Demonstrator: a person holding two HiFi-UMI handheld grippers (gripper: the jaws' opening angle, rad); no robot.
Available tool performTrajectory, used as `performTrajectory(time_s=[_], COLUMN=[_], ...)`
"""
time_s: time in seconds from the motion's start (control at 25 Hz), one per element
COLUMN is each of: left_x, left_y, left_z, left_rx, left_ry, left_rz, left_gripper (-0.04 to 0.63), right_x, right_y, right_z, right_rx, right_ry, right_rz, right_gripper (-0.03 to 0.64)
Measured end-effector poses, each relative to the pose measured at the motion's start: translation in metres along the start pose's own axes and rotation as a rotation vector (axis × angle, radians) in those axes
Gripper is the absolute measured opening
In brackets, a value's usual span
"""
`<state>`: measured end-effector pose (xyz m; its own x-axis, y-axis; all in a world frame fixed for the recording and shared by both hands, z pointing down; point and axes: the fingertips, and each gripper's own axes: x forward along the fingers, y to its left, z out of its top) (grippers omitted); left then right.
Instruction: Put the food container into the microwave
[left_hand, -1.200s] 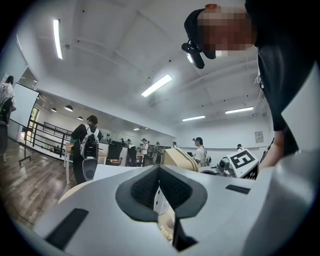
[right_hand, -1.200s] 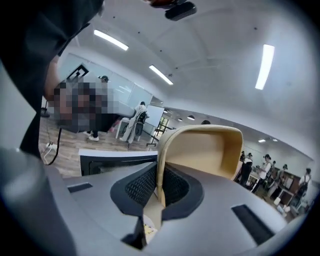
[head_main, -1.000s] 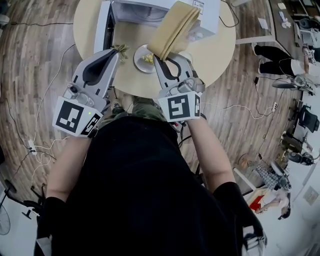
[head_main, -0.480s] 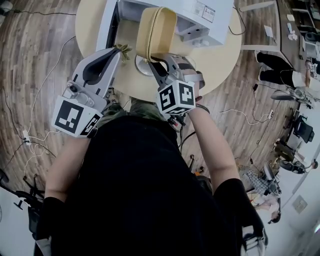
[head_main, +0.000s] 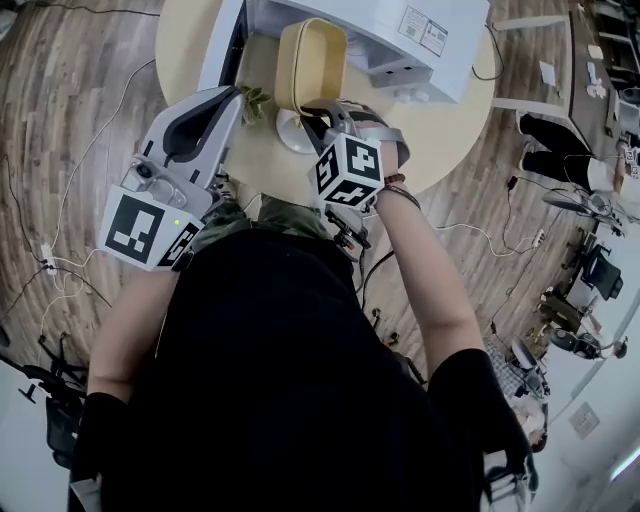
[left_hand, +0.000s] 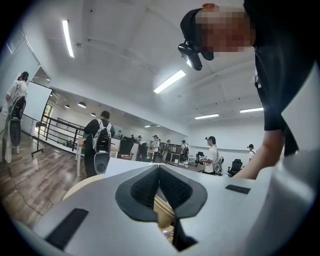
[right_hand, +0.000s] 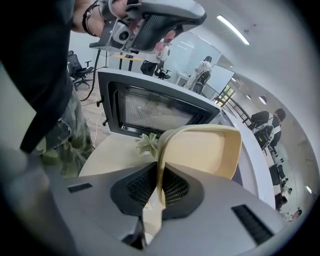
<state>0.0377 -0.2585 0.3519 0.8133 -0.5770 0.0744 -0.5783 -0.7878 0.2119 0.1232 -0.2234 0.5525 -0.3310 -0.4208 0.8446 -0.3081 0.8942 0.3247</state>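
A large open-plan office or lab. Wood-look floor (head_main: 80, 100) strewn with loose cables (head_main: 492, 228) surrounds a round table (head_main: 445, 135). Long strip lights (left_hand: 170, 81) run across a white ceiling. Several people (left_hand: 212, 154) stand among desks (head_main: 580, 50) and black office chairs (left_hand: 234, 166); 1 wears a backpack (left_hand: 103, 142). A rolling whiteboard (left_hand: 37, 100) stands beside a black railing (left_hand: 60, 127).

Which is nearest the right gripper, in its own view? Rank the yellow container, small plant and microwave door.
1. yellow container: clamped by its rim in the right gripper.
2. small plant: on the table just beyond, left of the container.
3. microwave door: behind the plant, farthest.
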Motion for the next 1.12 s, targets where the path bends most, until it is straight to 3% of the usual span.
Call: performTrajectory(time_s=[0.6, 1.12], left_x=[0.004, 0.013], left_y=[0.024, 0.035], left_z=[-0.005, -0.014], left_rx=[-0.019, -0.032], left_ry=[0.014, 0.049], left_rz=[0.076, 0.100], left_gripper=[0.020, 0.020], right_x=[0.054, 0.088], right_y=[-0.022, -0.061], right_z=[-0.042, -0.068], right_rx=[0.019, 0.038], right_ry=[0.162, 0.263], right_rz=[0.134, 0.137], right_gripper=[0.031, 0.032])
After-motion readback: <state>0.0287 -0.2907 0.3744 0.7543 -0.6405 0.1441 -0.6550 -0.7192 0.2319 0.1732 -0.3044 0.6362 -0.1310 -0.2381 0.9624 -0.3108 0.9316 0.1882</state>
